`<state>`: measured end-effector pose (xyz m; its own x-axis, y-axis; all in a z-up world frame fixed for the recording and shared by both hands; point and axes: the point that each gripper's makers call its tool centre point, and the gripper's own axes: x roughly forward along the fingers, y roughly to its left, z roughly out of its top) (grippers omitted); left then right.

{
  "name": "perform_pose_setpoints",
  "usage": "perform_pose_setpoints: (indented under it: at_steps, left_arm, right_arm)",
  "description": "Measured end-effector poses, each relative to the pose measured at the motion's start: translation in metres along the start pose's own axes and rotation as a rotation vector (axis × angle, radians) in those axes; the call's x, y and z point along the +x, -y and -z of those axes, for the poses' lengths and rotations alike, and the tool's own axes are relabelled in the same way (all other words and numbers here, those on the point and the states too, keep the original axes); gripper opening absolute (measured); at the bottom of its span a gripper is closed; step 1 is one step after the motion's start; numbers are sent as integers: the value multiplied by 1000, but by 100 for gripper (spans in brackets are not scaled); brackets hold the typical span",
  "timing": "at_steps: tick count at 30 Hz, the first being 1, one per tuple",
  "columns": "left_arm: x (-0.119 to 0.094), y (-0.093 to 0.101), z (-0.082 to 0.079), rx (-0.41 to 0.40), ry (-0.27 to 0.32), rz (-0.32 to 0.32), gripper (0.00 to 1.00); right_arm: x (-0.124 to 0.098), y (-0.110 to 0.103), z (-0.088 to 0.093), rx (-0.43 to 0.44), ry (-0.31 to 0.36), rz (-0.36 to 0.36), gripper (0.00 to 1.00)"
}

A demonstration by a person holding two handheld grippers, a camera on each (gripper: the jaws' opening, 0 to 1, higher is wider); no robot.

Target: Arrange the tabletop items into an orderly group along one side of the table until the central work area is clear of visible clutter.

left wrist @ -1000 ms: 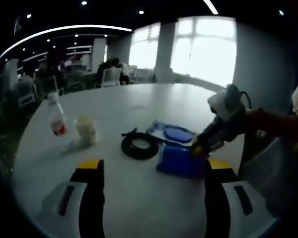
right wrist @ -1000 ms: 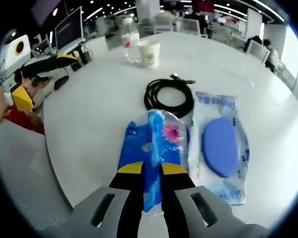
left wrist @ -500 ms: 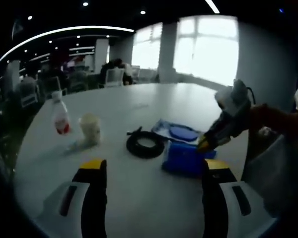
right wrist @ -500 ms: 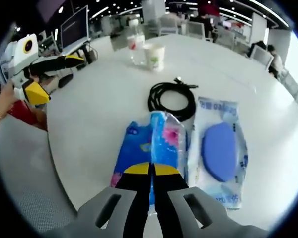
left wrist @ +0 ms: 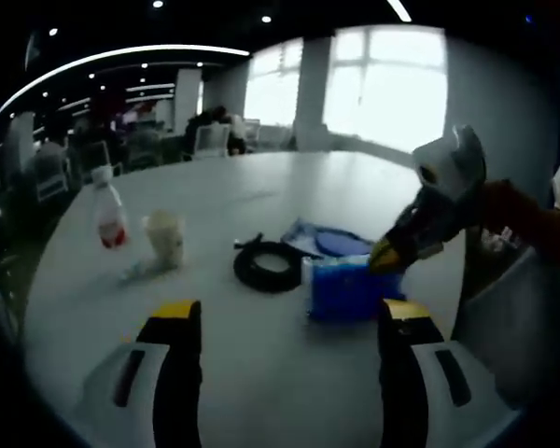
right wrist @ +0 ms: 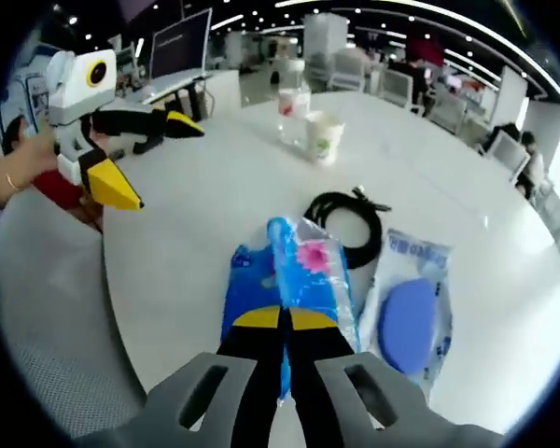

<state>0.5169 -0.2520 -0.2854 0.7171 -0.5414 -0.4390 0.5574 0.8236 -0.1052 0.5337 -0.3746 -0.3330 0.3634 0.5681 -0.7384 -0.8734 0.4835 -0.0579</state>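
Right gripper [right wrist: 282, 322]: clenched on blue pack [right wrist: 285, 280], lifted near table [right wrist: 187, 224] edge; left gripper [left wrist: 280, 327] open; risk: thin-edge pinch, slippery pack may slip, drop onto cable [right wrist: 347, 217].

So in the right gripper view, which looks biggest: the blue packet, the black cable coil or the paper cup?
1. blue packet, though it is nearest the camera
2. black cable coil
3. paper cup, farthest away

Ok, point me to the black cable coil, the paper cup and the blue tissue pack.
black cable coil [right wrist: 347, 222]: right gripper view, coil's left loop.
paper cup [right wrist: 324, 137]: right gripper view, cup wall.
blue tissue pack [right wrist: 294, 271]: right gripper view, pack's middle.
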Motion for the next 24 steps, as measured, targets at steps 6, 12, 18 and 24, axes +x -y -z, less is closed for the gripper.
perform_pose_setpoints:
  at_steps: [6, 12, 18, 24]
  left_arm:
    - [1, 3, 2, 5, -8, 17, 73]
    - [4, 2, 8, -2, -35, 23, 72]
    - [4, 3, 10, 9, -43, 31, 67]
    - [4, 6, 16, 19, -78, 49, 60]
  right_arm:
    - [-7, -22, -21, -65, 55, -65, 1]
    - [-9, -43, -34, -124, 93, -132, 1]
    - [-11, -58, -37, -214, 100, -181, 1]
    - [-13, -64, -38, -247, 104, -200, 1]
